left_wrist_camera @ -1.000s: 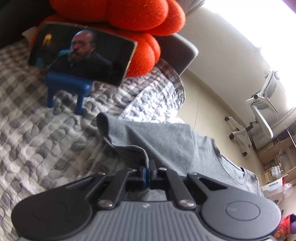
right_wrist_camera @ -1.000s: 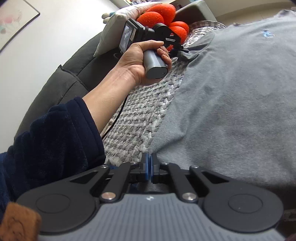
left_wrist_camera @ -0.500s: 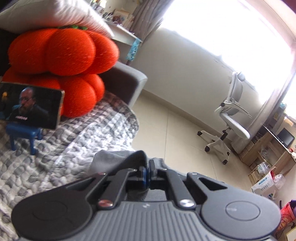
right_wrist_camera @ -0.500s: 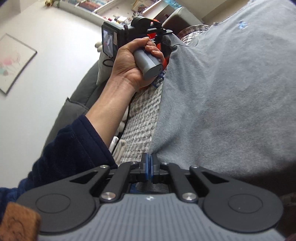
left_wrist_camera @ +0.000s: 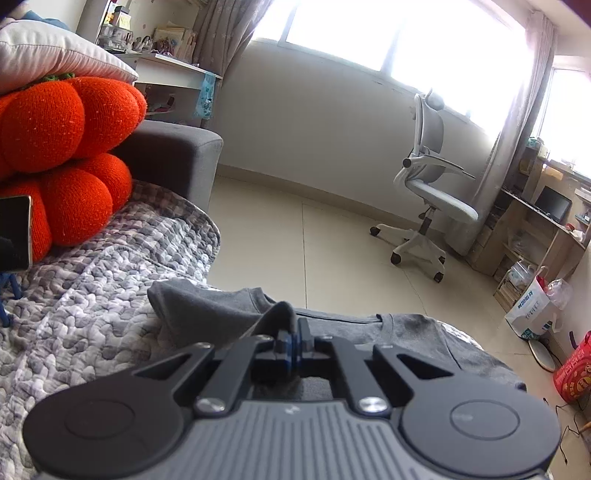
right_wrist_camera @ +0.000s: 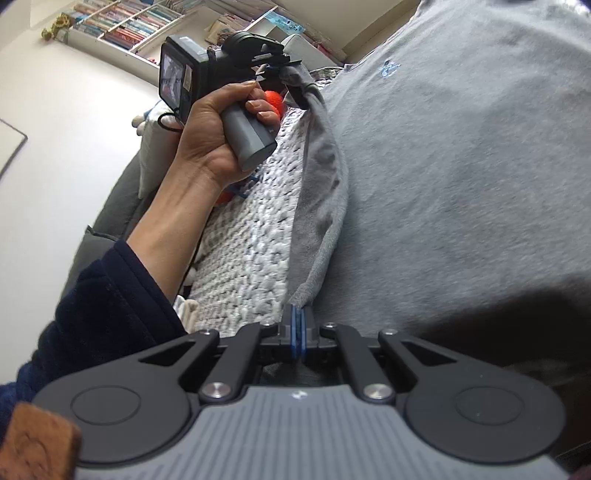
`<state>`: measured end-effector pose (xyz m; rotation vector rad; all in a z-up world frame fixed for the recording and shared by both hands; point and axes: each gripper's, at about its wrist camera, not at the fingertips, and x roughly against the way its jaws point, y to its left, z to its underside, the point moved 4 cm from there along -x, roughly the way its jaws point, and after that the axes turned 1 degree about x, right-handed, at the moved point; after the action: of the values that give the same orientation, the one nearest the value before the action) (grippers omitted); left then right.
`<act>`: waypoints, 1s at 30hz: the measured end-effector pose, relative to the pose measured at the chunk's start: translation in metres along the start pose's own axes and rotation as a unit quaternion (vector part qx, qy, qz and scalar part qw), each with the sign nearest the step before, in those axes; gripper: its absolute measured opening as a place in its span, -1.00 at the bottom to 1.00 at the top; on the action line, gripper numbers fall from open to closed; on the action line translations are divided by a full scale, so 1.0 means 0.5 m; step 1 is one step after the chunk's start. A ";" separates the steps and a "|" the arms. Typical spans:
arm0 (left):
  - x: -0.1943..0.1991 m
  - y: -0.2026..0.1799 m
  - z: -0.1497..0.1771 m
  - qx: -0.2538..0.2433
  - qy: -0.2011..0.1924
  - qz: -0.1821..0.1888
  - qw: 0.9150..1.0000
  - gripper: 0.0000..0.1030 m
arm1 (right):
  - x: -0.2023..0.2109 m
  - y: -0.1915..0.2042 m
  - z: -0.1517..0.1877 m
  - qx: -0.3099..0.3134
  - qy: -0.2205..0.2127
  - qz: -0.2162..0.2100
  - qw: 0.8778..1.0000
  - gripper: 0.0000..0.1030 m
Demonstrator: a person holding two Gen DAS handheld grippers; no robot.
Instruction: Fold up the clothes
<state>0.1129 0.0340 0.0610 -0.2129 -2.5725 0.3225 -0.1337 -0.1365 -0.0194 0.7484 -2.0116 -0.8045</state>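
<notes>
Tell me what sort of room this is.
Probably a home living room or study: a grey sofa with a quilted cover, an office chair by a desk, and bookshelves.

One grey T-shirt [right_wrist_camera: 461,177] is lying on one quilted blanket [left_wrist_camera: 92,295]. Two tongs are showing, the left tongs [left_wrist_camera: 293,338] and the right tongs [right_wrist_camera: 297,325]. One orange cushion [left_wrist_camera: 62,158], one white pillow [left_wrist_camera: 55,51], one phone [left_wrist_camera: 14,232] and one office chair [left_wrist_camera: 428,195] are standing by.

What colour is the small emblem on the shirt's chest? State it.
Blue, on the grey shirt; the emblem shows best in the right wrist view.
</notes>
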 end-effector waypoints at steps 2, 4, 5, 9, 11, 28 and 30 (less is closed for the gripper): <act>-0.006 -0.009 0.003 -0.005 0.002 0.003 1.000 -0.97 | -0.002 -0.003 0.000 0.009 0.003 0.015 1.000 -0.94; -0.010 -0.016 0.006 -0.011 0.005 0.005 1.000 -0.96 | -0.004 -0.008 -0.001 0.016 0.007 0.030 0.999 -0.94; -0.012 -0.020 0.008 -0.015 0.007 0.006 1.000 -0.96 | -0.003 -0.013 -0.002 0.018 0.007 0.037 0.999 -0.94; -0.010 -0.022 0.013 -0.021 0.027 0.019 0.999 -0.83 | 0.017 -0.026 -0.001 0.040 0.014 0.068 0.997 -0.90; -0.008 -0.023 0.015 -0.023 0.039 0.026 0.999 -0.61 | 0.016 -0.026 -0.001 0.054 0.013 0.082 0.995 -0.73; 0.047 -0.011 0.095 -0.085 0.145 0.016 0.986 -0.21 | -0.063 0.114 0.045 0.204 0.028 0.024 0.978 -0.21; 0.055 -0.005 0.103 -0.088 0.150 0.014 0.985 -0.21 | -0.082 0.129 0.060 0.261 0.024 0.059 0.963 -0.20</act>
<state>0.0622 0.0277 0.0324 -0.3351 -2.2992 0.0650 -0.1529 -0.0585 -0.0034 0.9156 -2.2234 -0.1749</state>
